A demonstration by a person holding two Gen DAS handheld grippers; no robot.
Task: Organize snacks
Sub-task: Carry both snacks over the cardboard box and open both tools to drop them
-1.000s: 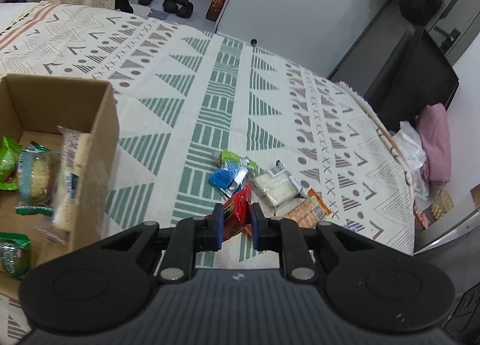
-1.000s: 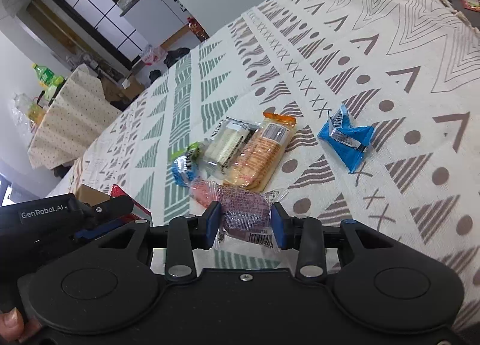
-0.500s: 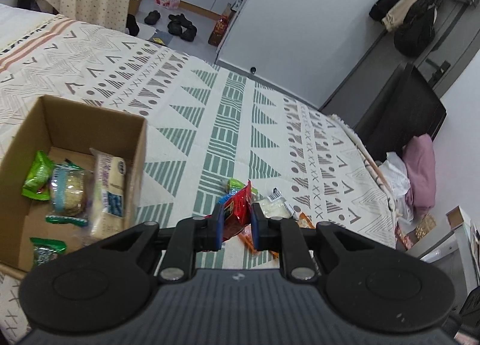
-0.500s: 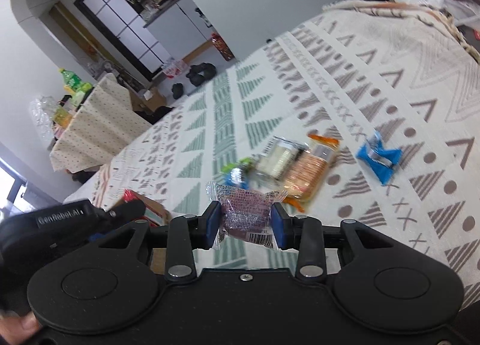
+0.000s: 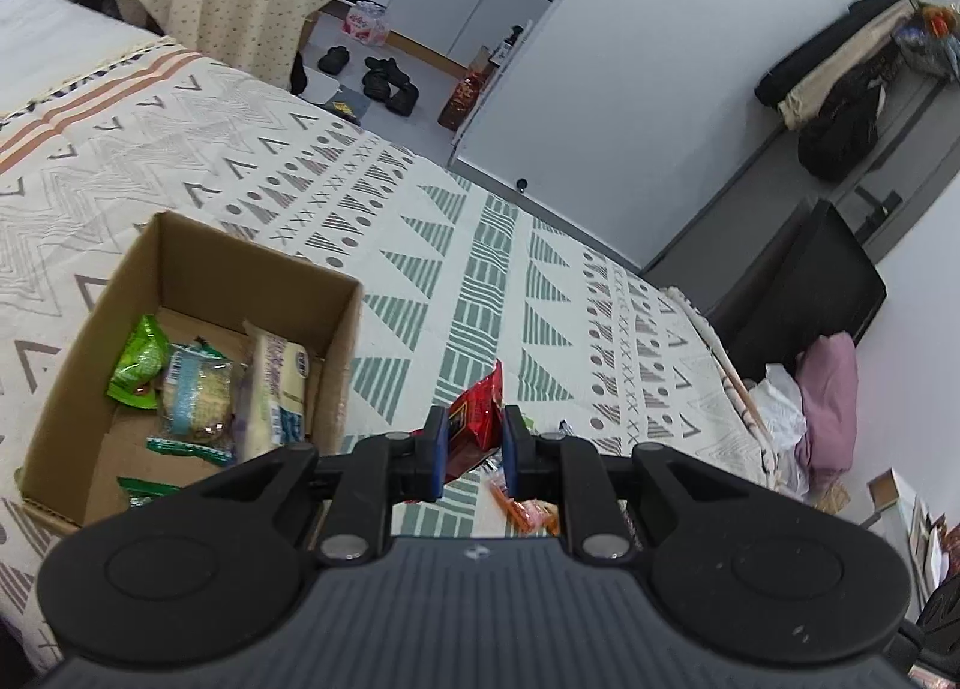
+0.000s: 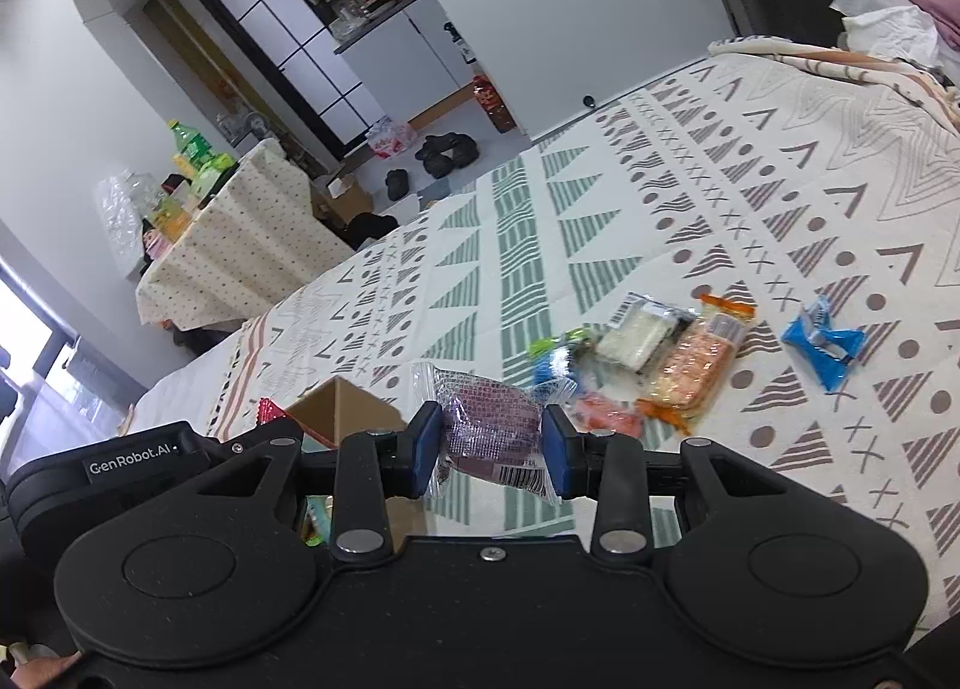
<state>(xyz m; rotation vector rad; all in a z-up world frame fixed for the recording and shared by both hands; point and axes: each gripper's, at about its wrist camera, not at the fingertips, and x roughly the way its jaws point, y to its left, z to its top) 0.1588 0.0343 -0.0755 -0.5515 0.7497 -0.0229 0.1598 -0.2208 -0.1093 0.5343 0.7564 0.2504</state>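
- On the bed, over a cream bedspread printed with green and grey triangles, a person works a two-finger tool in each hand.
- The left tool is clamped on a red snack packet, its blue pads pressed together against the thin wrapper.
- The right tool is clamped on a purple wrapped snack, the pads pressing both sides of the puffy packet.
- A second ago both tools were low over the loose pile; both have since lifted clear of the bedspread, each carrying its packet.
- The cardboard box now shows far more fully in the left view, just to the left of the red packet; it already holds green packets, a round biscuit pack and a long white bar.
- In the right view the box corner sits just beyond the purple snack, with the left tool beside it.
- Loose snacks lie together on the bed: an orange cracker pack, a white wafer pack, a small green-and-blue packet, and, apart, a blue sweet wrapper.
- Judging by this, two more snacks are about to be dropped in the box, with several left to collect.
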